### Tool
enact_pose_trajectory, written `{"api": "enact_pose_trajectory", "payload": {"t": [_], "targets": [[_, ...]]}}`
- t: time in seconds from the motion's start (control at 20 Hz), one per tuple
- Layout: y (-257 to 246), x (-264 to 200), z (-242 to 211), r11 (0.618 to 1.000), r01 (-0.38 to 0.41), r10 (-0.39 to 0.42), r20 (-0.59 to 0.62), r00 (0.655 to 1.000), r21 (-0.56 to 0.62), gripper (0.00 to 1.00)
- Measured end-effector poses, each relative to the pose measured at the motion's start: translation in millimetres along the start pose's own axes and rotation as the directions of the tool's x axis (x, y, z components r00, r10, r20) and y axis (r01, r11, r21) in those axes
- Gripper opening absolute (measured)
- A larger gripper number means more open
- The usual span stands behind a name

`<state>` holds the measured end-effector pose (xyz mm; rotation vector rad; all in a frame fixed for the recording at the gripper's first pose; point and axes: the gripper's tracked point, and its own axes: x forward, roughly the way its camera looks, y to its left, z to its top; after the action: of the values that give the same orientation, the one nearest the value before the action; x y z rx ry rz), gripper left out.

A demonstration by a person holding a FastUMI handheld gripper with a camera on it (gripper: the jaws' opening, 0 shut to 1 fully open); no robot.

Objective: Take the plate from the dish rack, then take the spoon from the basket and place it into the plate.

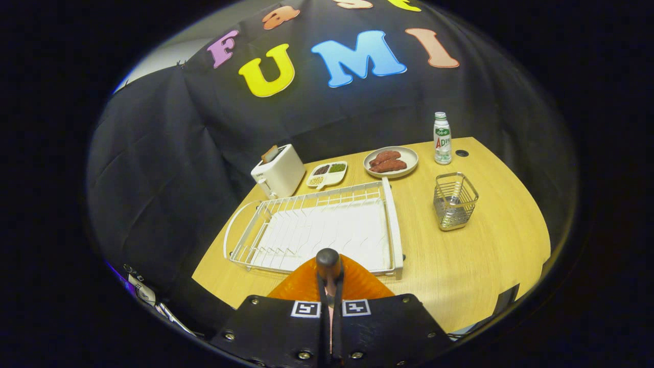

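Lower centre of the frame: one gripper [329, 302], fingers [286, 327] drawn close together and clamped on one spoon [328, 261], its slim handle pinched between them and its dark rounded end standing up just ahead of the tips. Directly beneath the spoon, just ahead of the fingers: one orange plate [360, 283], lying on the near part of the light wooden desk [475, 255] and overlapping the near rim of the rack in this view; contact between spoon and plate impossible to tell. Centre of the frame, beyond the plate: one white wire dish rack [391, 220], with nothing in its slots. Centre right, beside the rack and apart from it: one metal wire basket [454, 200], upright. Upper centre, along the far side of the desk, counted left to right: one white toaster [278, 173] with one slice of bread [270, 152] standing out of its slot; one divided dish [327, 183] of three compartments with dark, green and pale fillings; one round grey plate [410, 161] with two reddish-brown pieces of food [387, 161]; one small bottle [442, 138], upright. Just right of the bottle: one round dark hole [462, 153] in the desk top.
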<state>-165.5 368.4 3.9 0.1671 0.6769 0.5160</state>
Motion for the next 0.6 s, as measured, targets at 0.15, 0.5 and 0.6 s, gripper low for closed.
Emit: {"api": "enact_pose_trajectory", "payload": {"t": [0.15, 0.5, 0.6], "targets": [[13, 11, -22, 1.000, -0.005, 0.004, -0.034, 0.999, -0.028, 0.01], [25, 30, -54, 0.999, -0.008, 0.005, -0.086, 0.996, -0.037, 0.03], [27, 32, -61, 0.999, -0.006, 0.001, -0.094, 0.996, -0.048, 0.02]]}}
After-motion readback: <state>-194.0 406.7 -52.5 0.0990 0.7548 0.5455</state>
